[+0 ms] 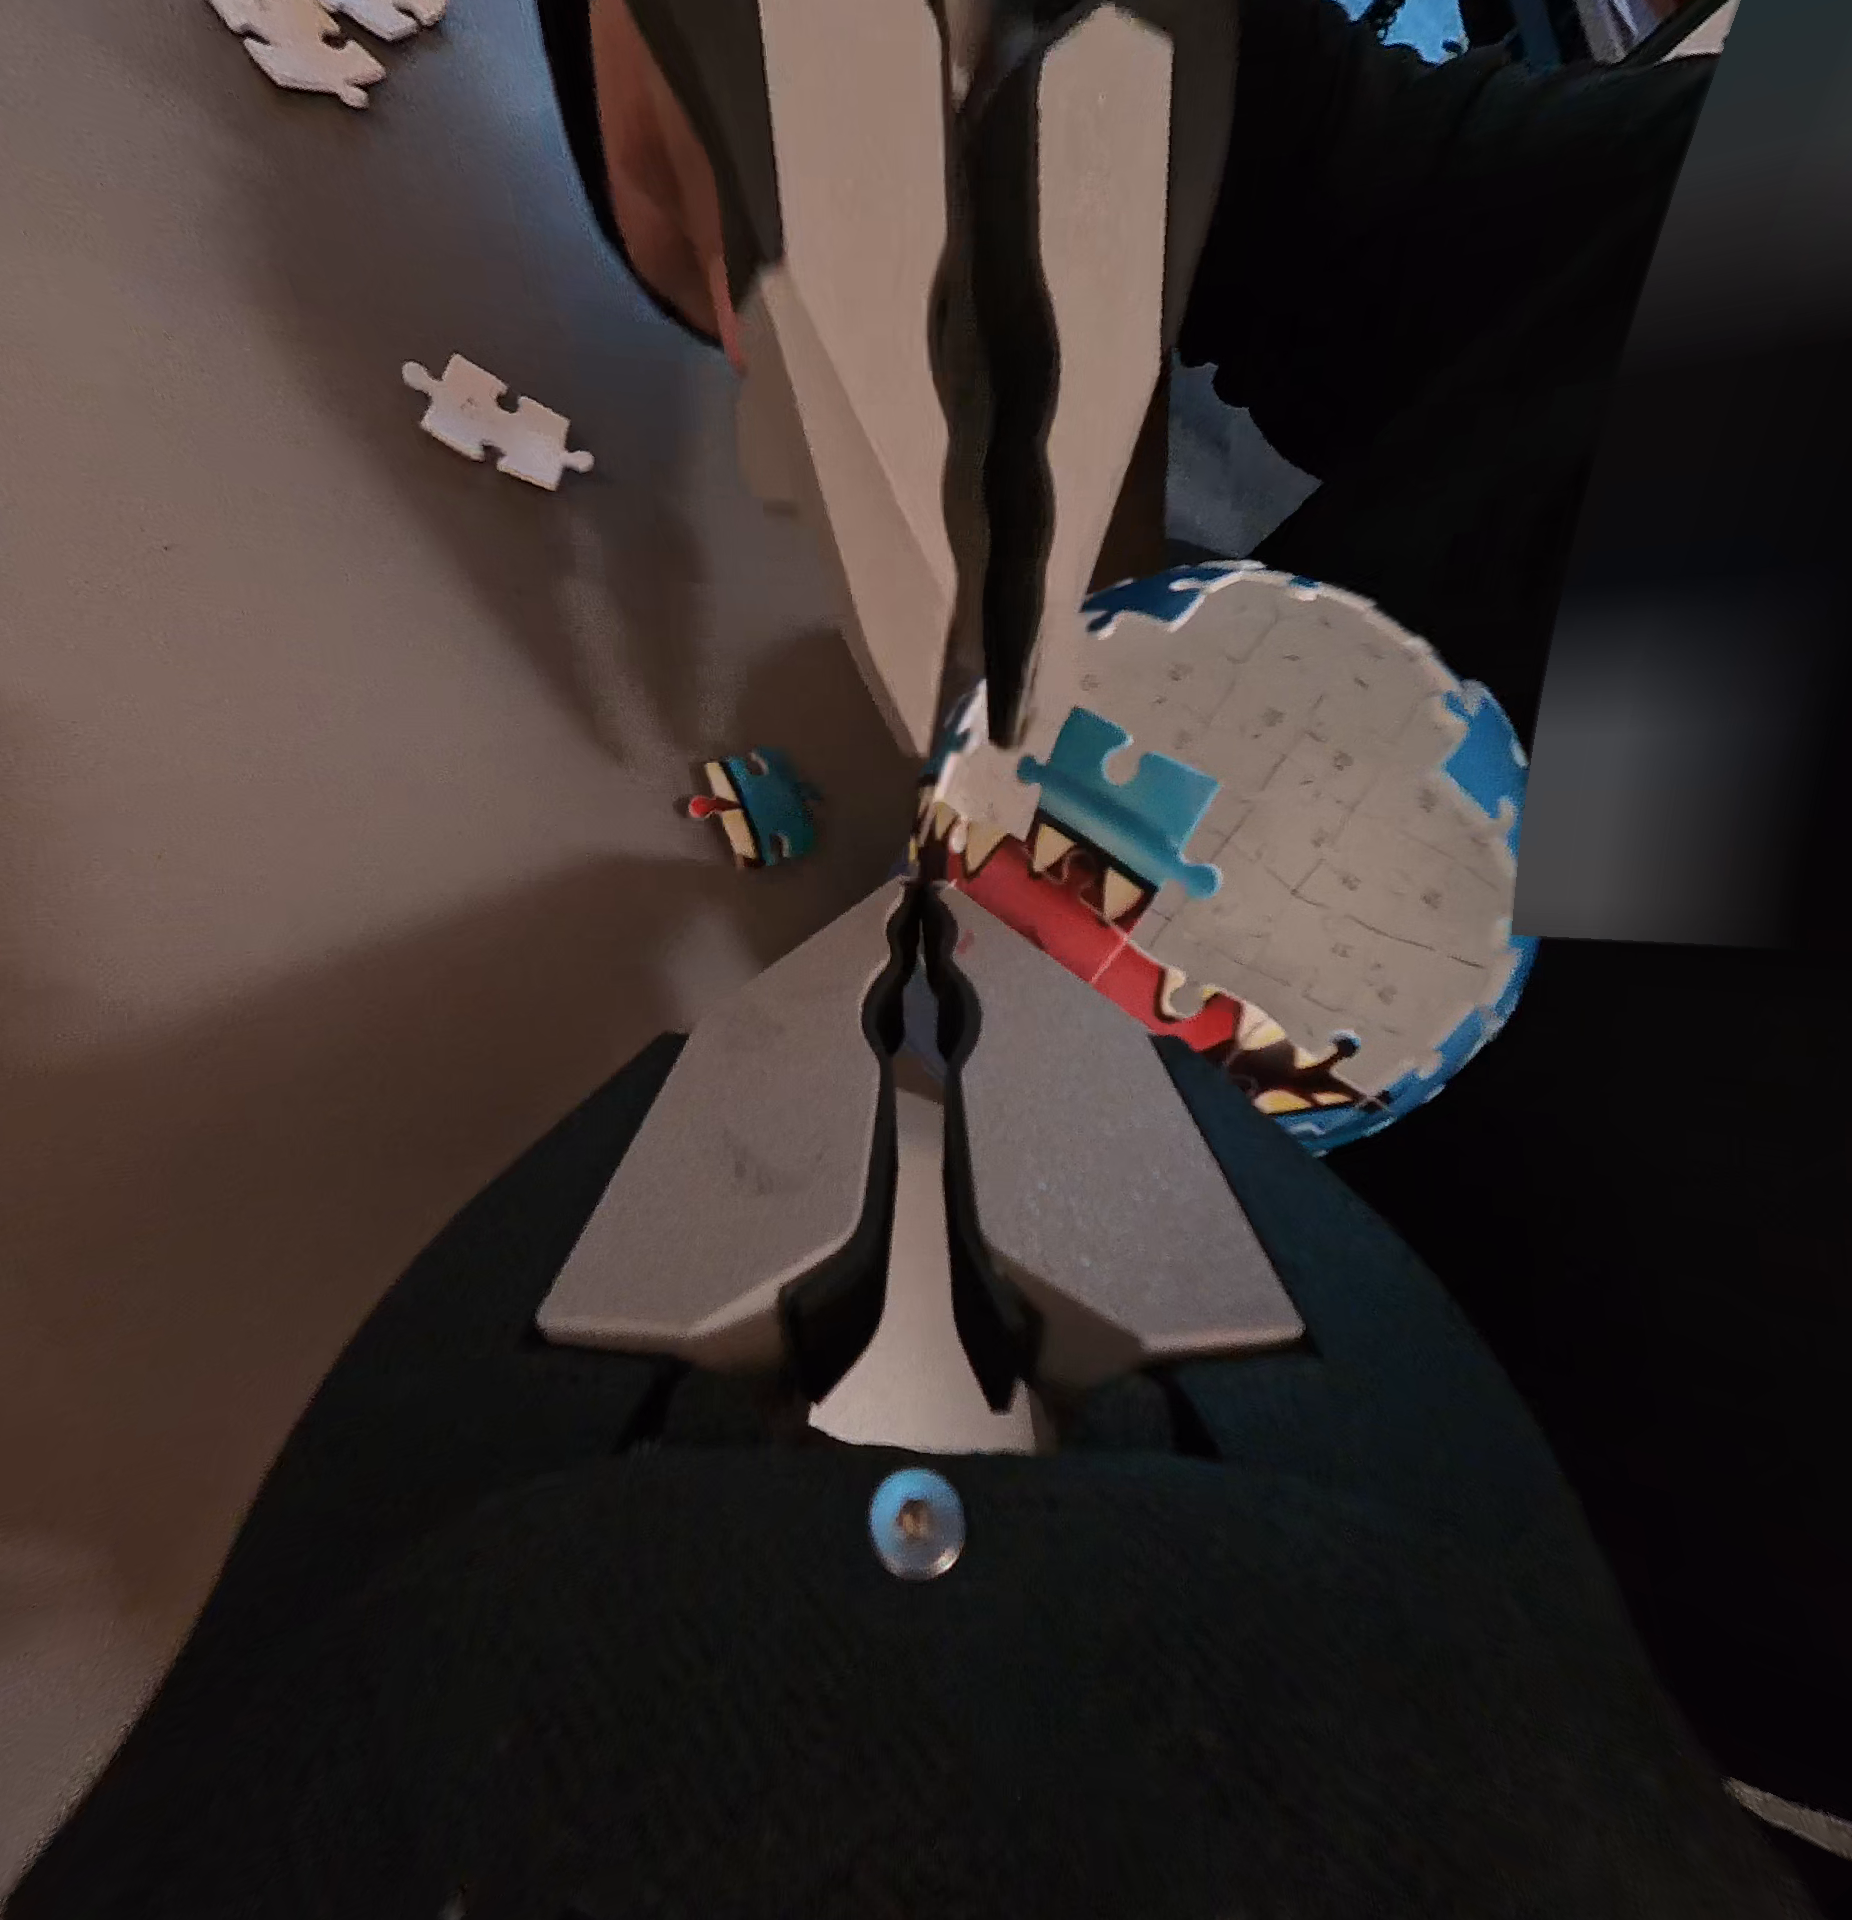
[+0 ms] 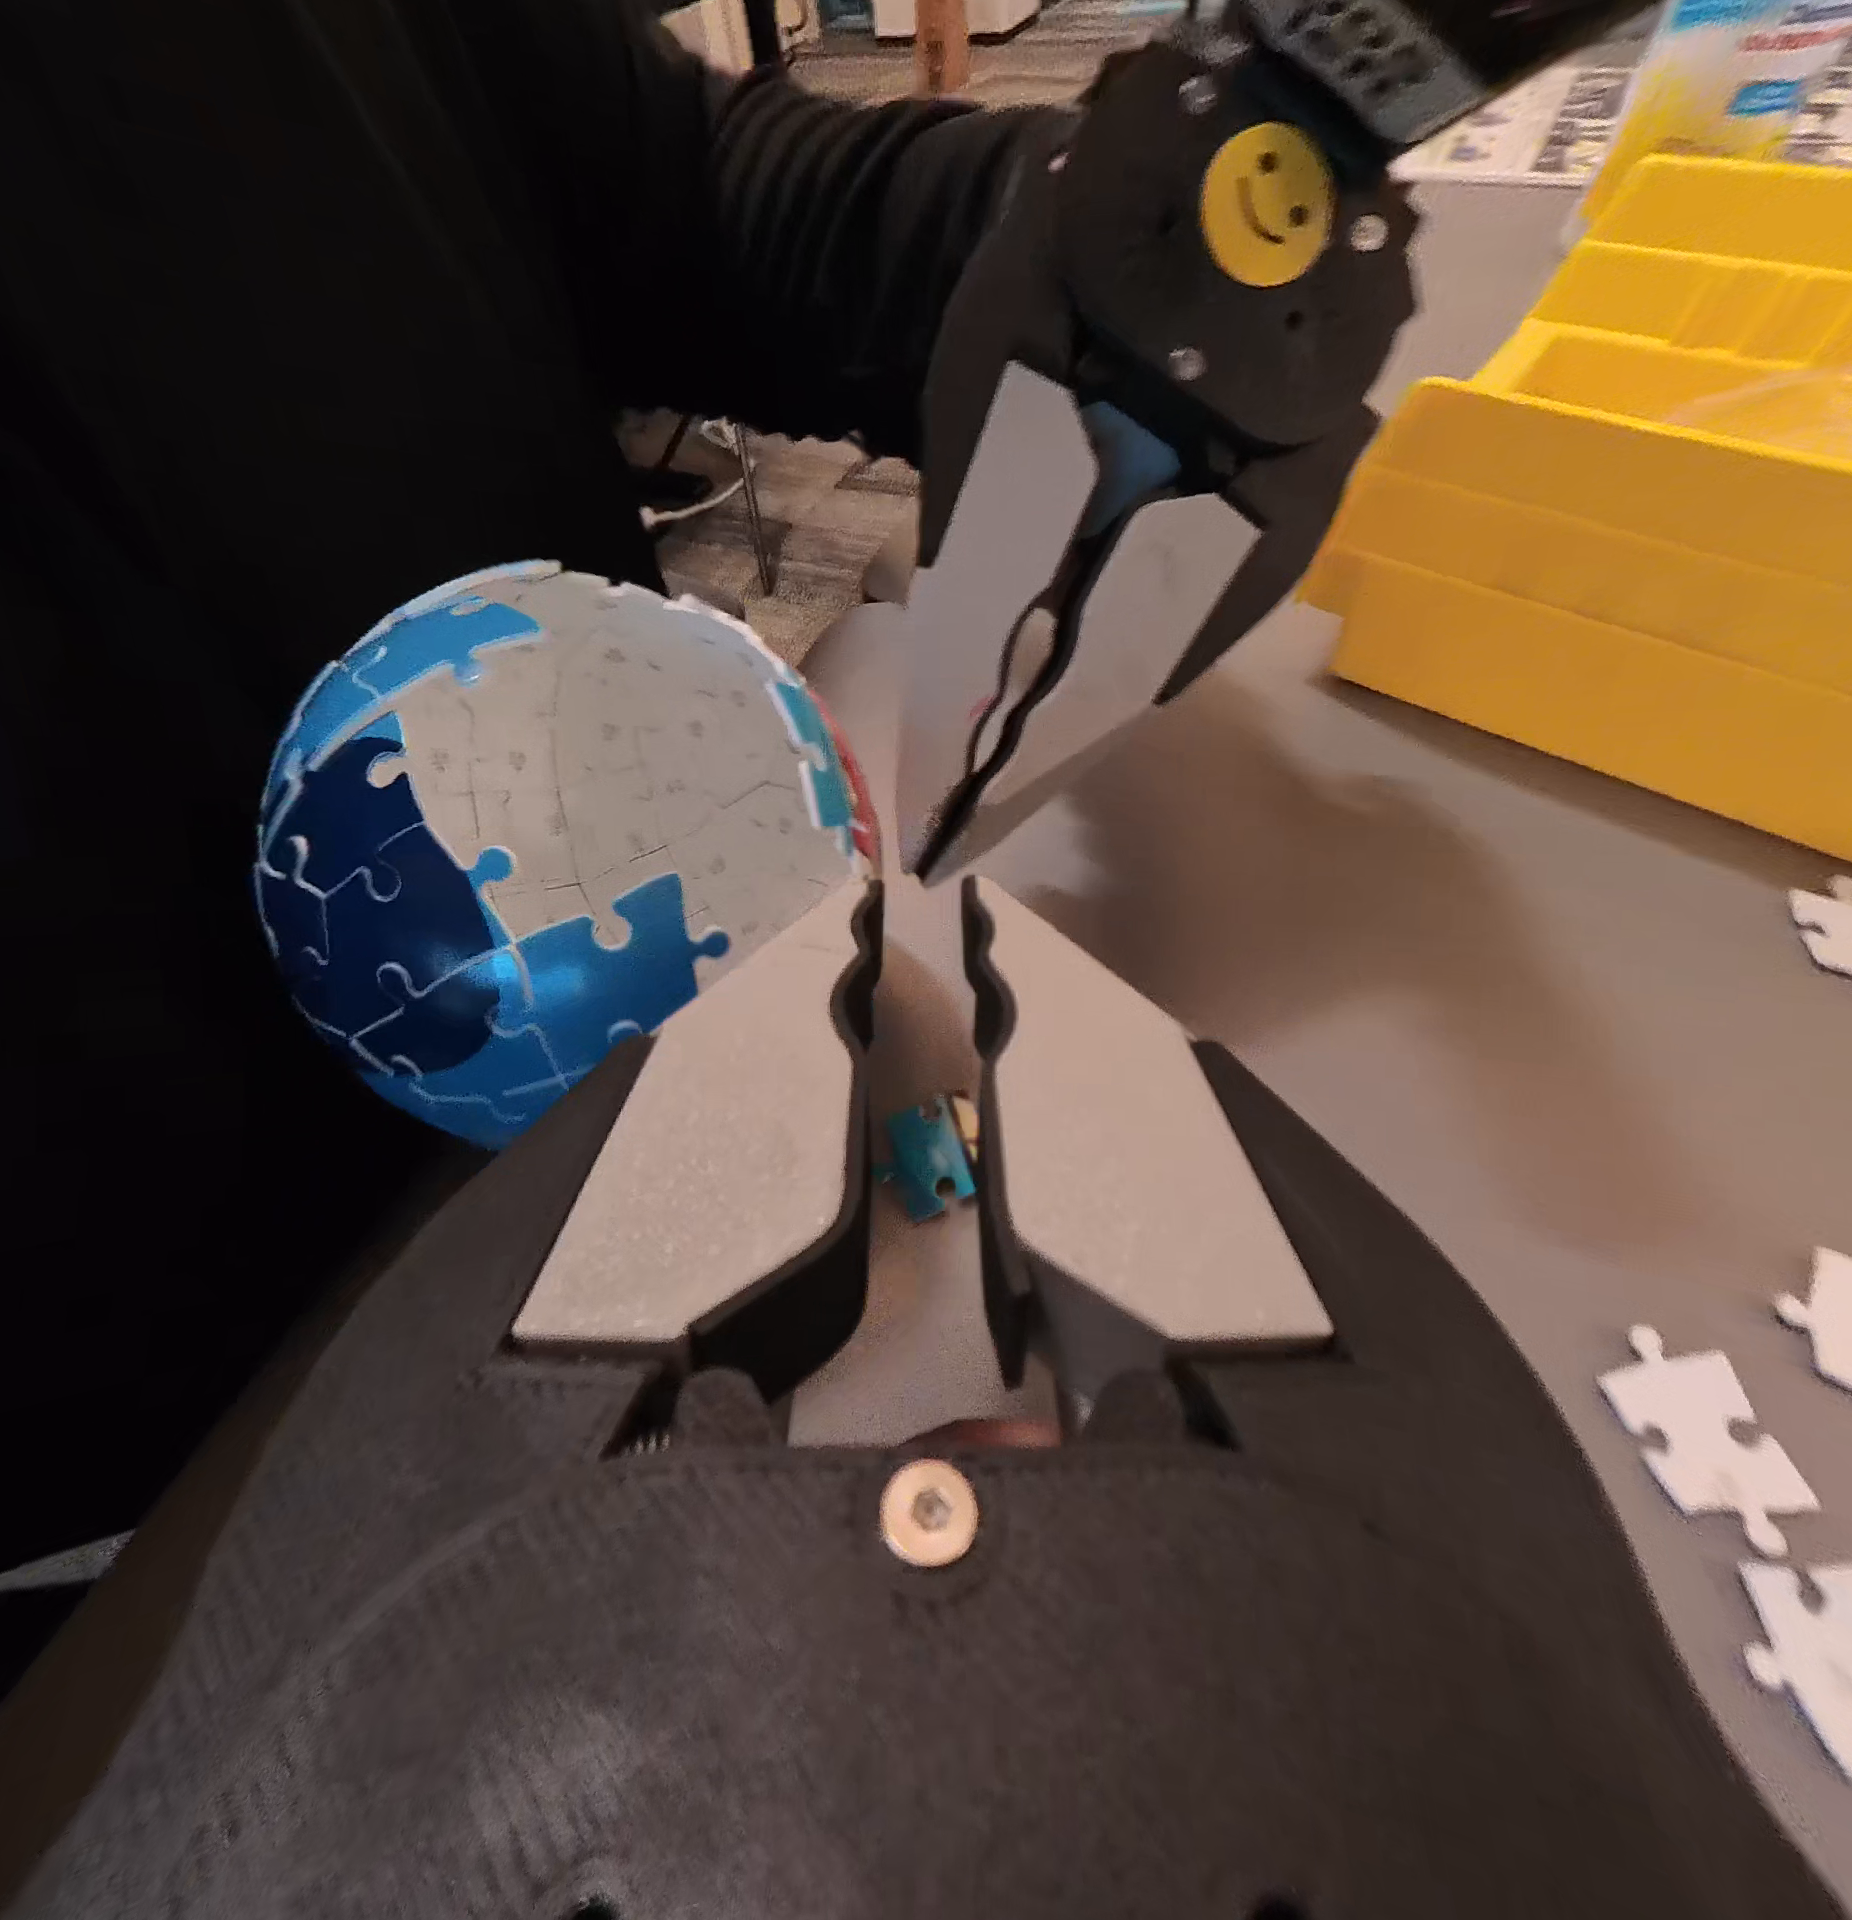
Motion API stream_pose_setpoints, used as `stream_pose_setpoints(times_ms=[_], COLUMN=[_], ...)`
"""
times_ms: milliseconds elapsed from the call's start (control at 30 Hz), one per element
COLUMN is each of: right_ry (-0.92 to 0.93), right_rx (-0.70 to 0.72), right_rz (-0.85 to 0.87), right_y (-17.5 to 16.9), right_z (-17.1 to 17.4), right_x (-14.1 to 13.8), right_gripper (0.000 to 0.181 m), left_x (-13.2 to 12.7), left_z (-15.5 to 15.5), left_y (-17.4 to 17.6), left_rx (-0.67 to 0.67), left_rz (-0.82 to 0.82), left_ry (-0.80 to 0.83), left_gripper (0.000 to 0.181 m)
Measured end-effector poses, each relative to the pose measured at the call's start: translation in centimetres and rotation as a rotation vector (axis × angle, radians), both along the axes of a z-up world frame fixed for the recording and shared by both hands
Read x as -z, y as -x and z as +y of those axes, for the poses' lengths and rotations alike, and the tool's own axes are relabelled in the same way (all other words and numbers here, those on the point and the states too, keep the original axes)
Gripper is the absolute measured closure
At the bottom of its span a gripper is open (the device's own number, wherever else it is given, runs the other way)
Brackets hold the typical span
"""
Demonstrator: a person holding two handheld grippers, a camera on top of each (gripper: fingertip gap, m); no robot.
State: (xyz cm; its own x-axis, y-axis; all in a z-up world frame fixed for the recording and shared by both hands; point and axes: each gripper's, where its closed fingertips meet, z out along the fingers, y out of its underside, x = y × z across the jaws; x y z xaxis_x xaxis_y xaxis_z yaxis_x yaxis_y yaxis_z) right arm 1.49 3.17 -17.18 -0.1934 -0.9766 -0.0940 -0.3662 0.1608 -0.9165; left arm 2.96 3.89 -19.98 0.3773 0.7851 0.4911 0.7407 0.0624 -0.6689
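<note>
Grey table (image 2: 1317, 987) with loose puzzle pieces (image 2: 1706, 1439); left tool (image 1: 917, 896) clenched, right tool (image 2: 922, 894) released.

One puzzle ball (image 2: 548, 831), two claws, yellow bins (image 2: 1628, 582).

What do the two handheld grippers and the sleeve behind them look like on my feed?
Both are alike: the right gripper and left gripper have flat pale-grey wedge fingers with wavy black inner pads, set in a black ribbed printed body with one silver screw. The left gripper's round black head carries a yellow smiley disc. The person wears a black sleeve.
</note>
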Motion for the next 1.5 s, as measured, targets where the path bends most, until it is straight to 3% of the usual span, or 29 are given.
stream_pose_setpoints(times_ms=[167,400,567,933,1500], right_ry=[-0.090,-0.068,-0.029,0.099,0.192], right_rx=[0.045,-0.002,-0.004,-0.070,-0.071], right_rz=[-0.056,0.043,0.196,0.141,0.165], right_y=[2.0,-1.0,-2.3,-3.6,-3.5], right_z=[-0.6,0.8,0.6,1.3,1.0], right_x=[0.2,-0.4,1.7,1.4,1.6], right_gripper=[0.166,0.154,0.158,0.179,0.181], left_x=[0.1,-0.4,-0.8,-2.1,-1.8], left_z=[-1.2,-1.7,-0.4,0.5,0.4], left_y=[-0.5,-0.5,-0.7,-1.4,-0.9], left_rx=[-0.041,-0.085,-0.060,-0.049,-0.044], left_rz=[-0.001,0.021,0.039,0.080,0.068], left_ry=[0.025,0.012,0.008,-0.005,-0.008], left_gripper=[0.181,0.181,0.181,0.181,0.181])
